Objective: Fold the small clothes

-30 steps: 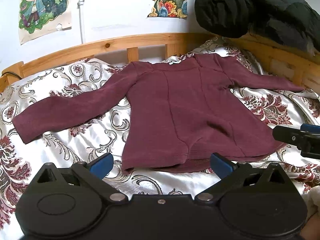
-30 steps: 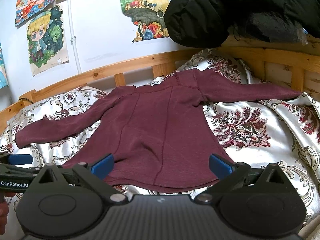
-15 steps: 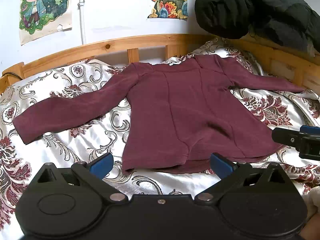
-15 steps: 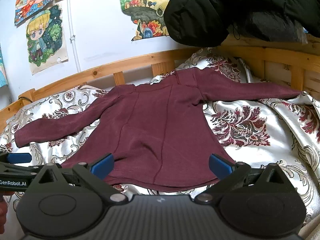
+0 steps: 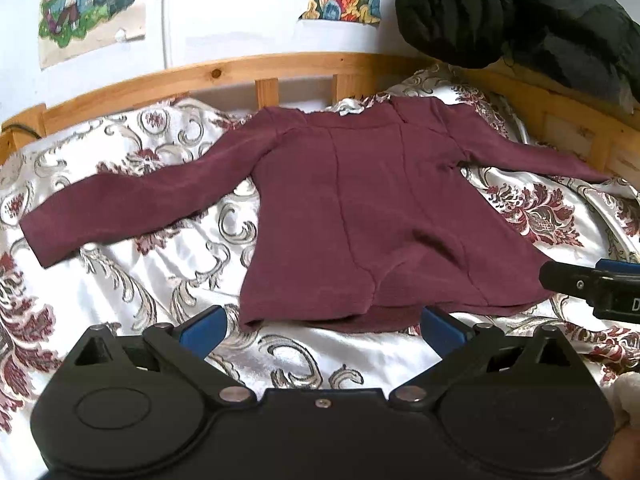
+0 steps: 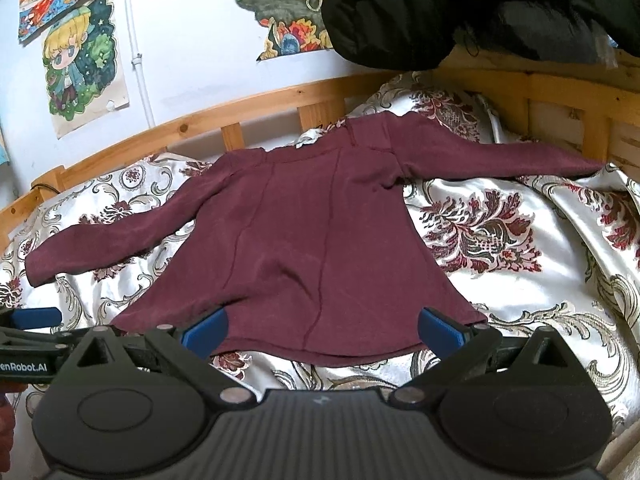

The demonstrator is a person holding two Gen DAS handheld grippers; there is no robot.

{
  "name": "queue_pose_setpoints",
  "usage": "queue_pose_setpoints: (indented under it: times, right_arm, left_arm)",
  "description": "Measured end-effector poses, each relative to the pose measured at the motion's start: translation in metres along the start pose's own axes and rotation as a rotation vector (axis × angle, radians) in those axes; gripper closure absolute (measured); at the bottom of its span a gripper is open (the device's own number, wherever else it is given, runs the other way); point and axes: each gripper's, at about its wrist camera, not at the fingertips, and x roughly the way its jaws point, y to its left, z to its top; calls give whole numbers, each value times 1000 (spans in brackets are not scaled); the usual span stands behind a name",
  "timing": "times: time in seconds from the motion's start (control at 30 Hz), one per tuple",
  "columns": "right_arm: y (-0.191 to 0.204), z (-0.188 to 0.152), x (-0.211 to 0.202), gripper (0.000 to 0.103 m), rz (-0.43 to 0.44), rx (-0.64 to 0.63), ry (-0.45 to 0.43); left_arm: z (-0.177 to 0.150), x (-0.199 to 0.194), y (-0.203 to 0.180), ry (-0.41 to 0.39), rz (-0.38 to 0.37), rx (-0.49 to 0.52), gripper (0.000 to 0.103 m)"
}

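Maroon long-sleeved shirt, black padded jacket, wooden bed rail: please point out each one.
Maroon long-sleeved shirt (image 5: 360,216), left wrist view, middle of body.
Black padded jacket (image 6: 420,12), right wrist view, bulging front.
Wooden bed rail (image 5: 216,74), left wrist view, top bar.

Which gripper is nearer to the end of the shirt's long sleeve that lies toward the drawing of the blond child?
Left. The left gripper hangs open over the hem on that cuff's side; the right gripper, also open, is over the shirt's other hem corner, farther away.

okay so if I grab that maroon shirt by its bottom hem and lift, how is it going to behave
The maroon long-sleeved shirt will probably drape limply; it lies flat with soft wrinkles. Its spread sleeves would likely trail and swing. It may also slide easily, since the floral bedspread looks glossy like satin.
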Motion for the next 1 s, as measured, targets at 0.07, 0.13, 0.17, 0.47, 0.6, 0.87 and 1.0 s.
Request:
queue_pose_setpoints:
  times: [0.07, 0.13, 0.17, 0.47, 0.6, 0.87, 1.0]
  right_arm:
    - [0, 1, 3, 0, -21, -5, 16]
    - [1, 1, 5, 0, -45, -15, 29]
    - [2, 1, 5, 0, -53, -24, 32]
    - [1, 33, -6, 0, 20, -266, -15]
    - [-30, 58, -1, 0, -13, -232, -48]
    - [-128, 125, 46, 0, 18, -13, -86]
    - [-160, 150, 65, 0, -147, -20, -188]
  left_arm:
    - [-1, 1, 2, 15, 6, -7, 1]
    - [-1, 1, 2, 23, 15, -3, 1]
    - [-1, 1, 3, 27, 23, 0, 1]
    - [33, 7, 9, 95, 7, 107, 1]
    - [73, -3, 2, 74, 6, 241, 1]
    - [162, 2, -21, 53, -172, 249, 1]
    - [188, 20, -39, 31, -238, 188, 1]
